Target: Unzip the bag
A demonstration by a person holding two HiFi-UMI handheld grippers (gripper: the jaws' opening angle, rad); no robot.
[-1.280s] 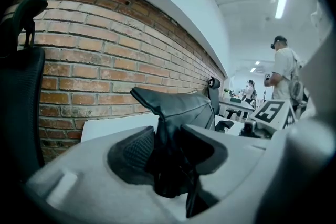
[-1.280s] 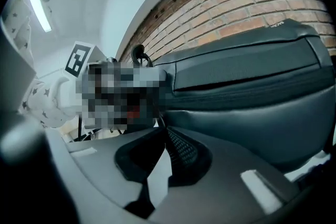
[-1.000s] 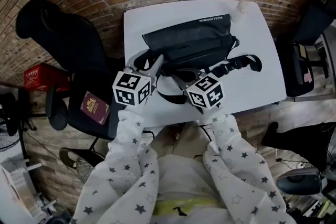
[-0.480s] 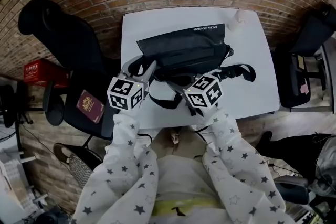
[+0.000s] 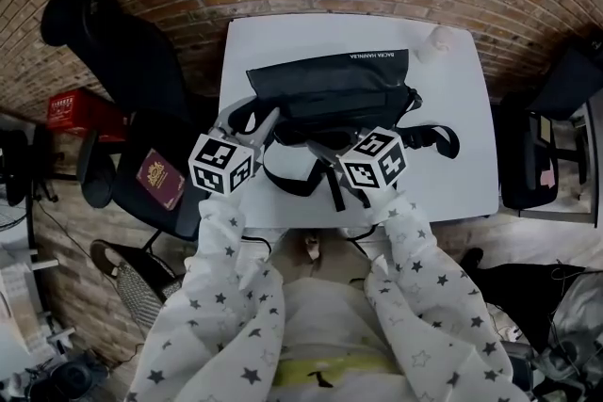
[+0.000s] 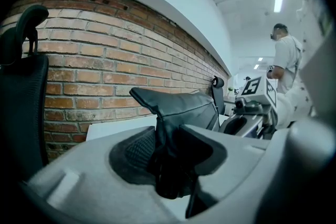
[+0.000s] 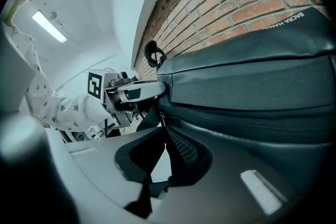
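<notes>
A black bag (image 5: 330,89) lies across the white table (image 5: 452,174), its strap (image 5: 283,179) looping toward the front edge. My left gripper (image 5: 262,122) is at the bag's left end. In the left gripper view that gripper (image 6: 168,160) is shut on a fold of the bag's (image 6: 184,107) black fabric. My right gripper (image 5: 316,146) sits at the bag's front, just right of the left one. In the right gripper view the gripper (image 7: 163,160) is shut on a thin black zipper pull (image 7: 157,128) hanging from the bag (image 7: 252,86).
A black office chair (image 5: 113,61) stands left of the table with a dark red booklet (image 5: 160,179) on its seat. A red box (image 5: 80,116) lies on the floor. A small white object (image 5: 438,38) sits at the table's back right. Another chair (image 5: 546,136) is at the right.
The head view has shifted slightly. Both grippers keep their holds, and the right gripper has drifted a little to the right, away from the left one.
</notes>
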